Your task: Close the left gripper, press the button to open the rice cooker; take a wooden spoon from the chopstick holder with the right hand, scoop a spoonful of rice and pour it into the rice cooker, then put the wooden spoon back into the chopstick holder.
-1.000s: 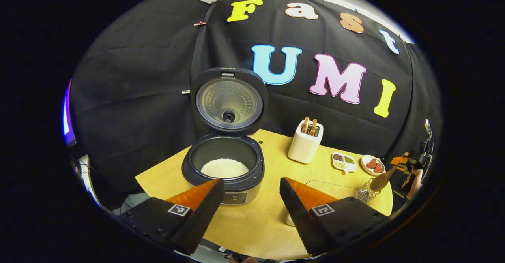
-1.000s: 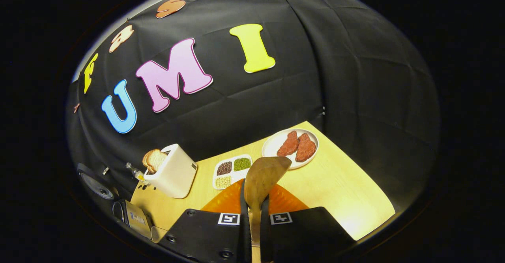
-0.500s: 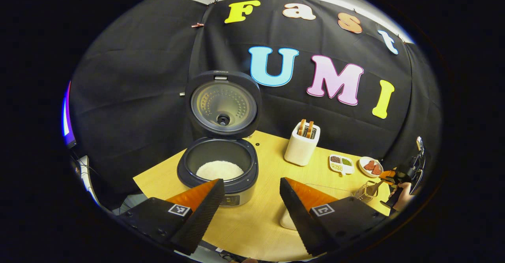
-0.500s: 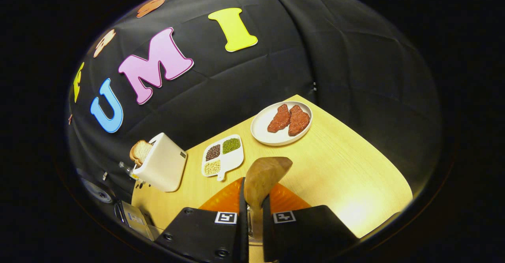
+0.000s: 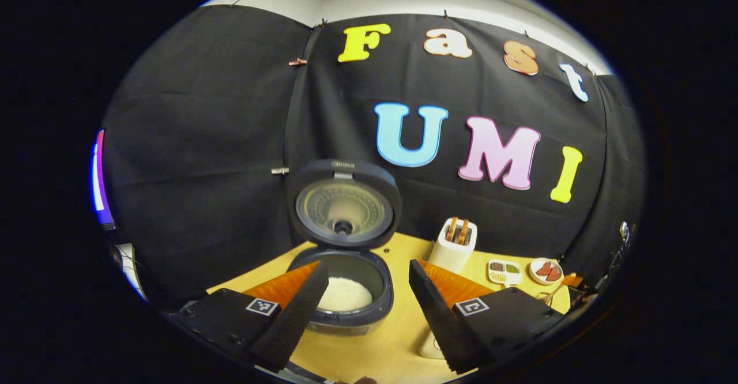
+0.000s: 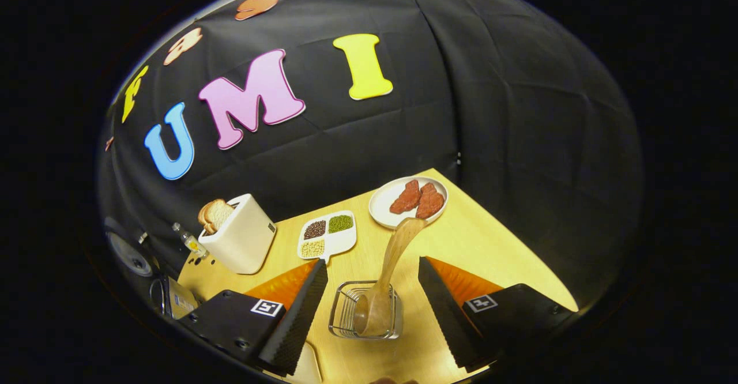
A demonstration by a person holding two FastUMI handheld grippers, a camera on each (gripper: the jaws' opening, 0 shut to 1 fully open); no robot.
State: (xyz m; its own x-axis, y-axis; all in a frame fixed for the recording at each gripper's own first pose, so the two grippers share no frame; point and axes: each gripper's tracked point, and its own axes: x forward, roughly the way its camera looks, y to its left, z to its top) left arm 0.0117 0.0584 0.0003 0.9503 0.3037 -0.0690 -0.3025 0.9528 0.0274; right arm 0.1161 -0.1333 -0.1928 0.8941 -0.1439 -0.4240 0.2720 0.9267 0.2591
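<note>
The wooden spoon (image 6: 387, 283) stands in the chopstick holder (image 6: 364, 310), bowl down and handle leaning up and away, right between the spread fingers of the right tongs (image 6: 372, 292). Those tongs are released, both fingers clear of the spoon on either side, which reads as the drop-off: the spoon rests on the holder's own walls, so nothing needs to grip it. The holder sits on the bench (image 6: 490, 257) just ahead of the tongs; beyond it lie a divided dish of beans (image 6: 327, 236) and a plate of meat (image 6: 409, 200), and off to the tongs' left a toaster (image 6: 239, 241) with bread in it.

Over in the left gripper view, the left tongs (image 5: 369, 292) hang wide apart and hold nothing. Just beyond their fingers the rice cooker (image 5: 346, 289) stands with its lid (image 5: 344, 205) tipped up and back, white rice (image 5: 345, 295) showing in the pot. With lid up, rice in and spoon parked, the job looks as good as finished; what's left, by my reckoning, is drawing the right tongs straight back without clipping that handle.
</note>
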